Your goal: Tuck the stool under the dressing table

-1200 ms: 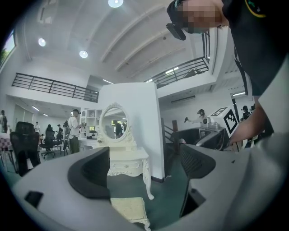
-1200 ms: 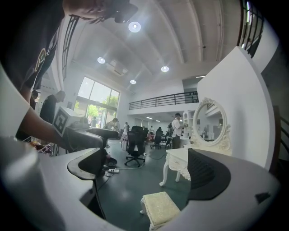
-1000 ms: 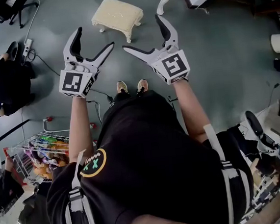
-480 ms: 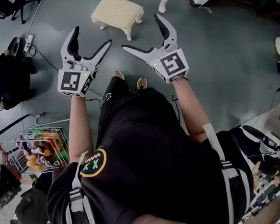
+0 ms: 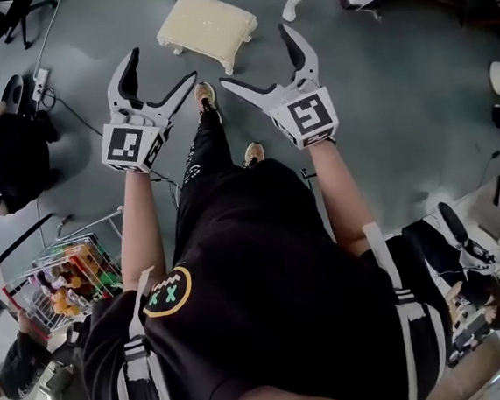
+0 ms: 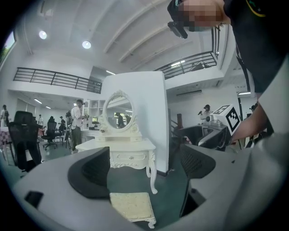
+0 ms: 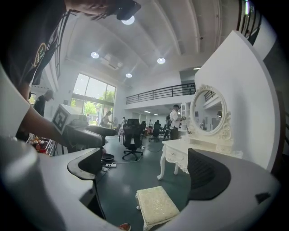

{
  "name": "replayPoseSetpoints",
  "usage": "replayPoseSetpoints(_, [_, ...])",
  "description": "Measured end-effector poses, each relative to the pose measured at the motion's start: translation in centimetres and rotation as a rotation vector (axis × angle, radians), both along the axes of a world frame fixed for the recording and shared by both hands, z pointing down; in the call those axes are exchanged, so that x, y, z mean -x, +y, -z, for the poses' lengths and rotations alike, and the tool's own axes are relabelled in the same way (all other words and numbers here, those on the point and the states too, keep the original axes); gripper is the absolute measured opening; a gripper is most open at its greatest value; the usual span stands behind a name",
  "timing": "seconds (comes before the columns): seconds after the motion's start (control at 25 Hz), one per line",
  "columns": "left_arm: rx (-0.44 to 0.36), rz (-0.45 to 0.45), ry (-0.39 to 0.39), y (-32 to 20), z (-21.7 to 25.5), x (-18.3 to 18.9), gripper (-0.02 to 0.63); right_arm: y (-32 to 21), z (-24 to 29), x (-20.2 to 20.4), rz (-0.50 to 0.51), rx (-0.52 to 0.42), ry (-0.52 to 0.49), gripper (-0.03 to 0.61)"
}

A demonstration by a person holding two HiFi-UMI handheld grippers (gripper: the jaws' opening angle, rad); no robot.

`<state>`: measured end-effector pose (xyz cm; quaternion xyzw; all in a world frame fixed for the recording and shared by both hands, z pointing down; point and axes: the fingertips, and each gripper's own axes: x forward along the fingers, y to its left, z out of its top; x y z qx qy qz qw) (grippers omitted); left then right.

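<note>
Teal floor (image 5: 381,94); cream padded stool (image 5: 208,27); carved dressing table (image 6: 131,158); left gripper (image 5: 162,65), right gripper (image 5: 254,55) agape.

A dark green floor (image 5: 398,92) ran through a tall white hall. Round ceiling lights (image 7: 161,60) shone above, a railed balcony (image 7: 158,93) crossed the far end, and large windows (image 7: 92,97) stood far left of black office chairs (image 7: 132,135).
</note>
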<state>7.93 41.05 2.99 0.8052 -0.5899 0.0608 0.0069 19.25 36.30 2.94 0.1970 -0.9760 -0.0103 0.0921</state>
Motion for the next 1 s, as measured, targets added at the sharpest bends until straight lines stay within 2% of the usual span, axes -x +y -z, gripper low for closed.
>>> replayPoseSetpoints(0.12, [0.045, -0.004, 0.017, -5.0, -3.3, 5.4, 0.479, -4.9, -3.0, 4.4, -0.026, 0.034, 0.028, 0.598])
replayPoseSetpoints(0.2, [0.111, -0.015, 0.031, -7.9, -6.8, 9.0, 0.479, -7.8, -6.2, 6.9, -0.059, 0.096, 0.072, 0.598])
replayPoseSetpoints(0.32, [0.228, -0.043, 0.025, -11.9, -13.9, 14.1, 0.479, -11.7, -12.9, 10.2, -0.114, 0.213, 0.141, 0.598])
replayPoseSetpoints(0.44, [0.361, -0.072, 0.040, -15.1, -23.0, 18.6, 0.479, -14.4, -21.6, 12.5, -0.147, 0.334, 0.208, 0.598])
replayPoseSetpoints(0.68, [0.660, -0.092, 0.093, -18.3, -42.0, 22.0, 0.479, -15.8, -43.1, 10.8, -0.241, 0.696, 0.341, 0.598])
replayPoseSetpoints(0.84, [0.833, -0.084, 0.129, -20.1, -54.4, 23.4, 0.479, -15.1, -56.3, 9.3, -0.345, 0.962, 0.353, 0.598])
replayPoseSetpoints(0.92, [0.910, -0.102, 0.114, -20.4, -60.2, 24.0, 0.479, -14.5, -61.5, 9.4, -0.369, 1.054, 0.350, 0.598])
replayPoseSetpoints(1.0, [0.949, -0.123, 0.090, -21.1, -63.8, 24.4, 0.482, -13.9, -64.7, 10.0, -0.379, 1.123, 0.332, 0.598])
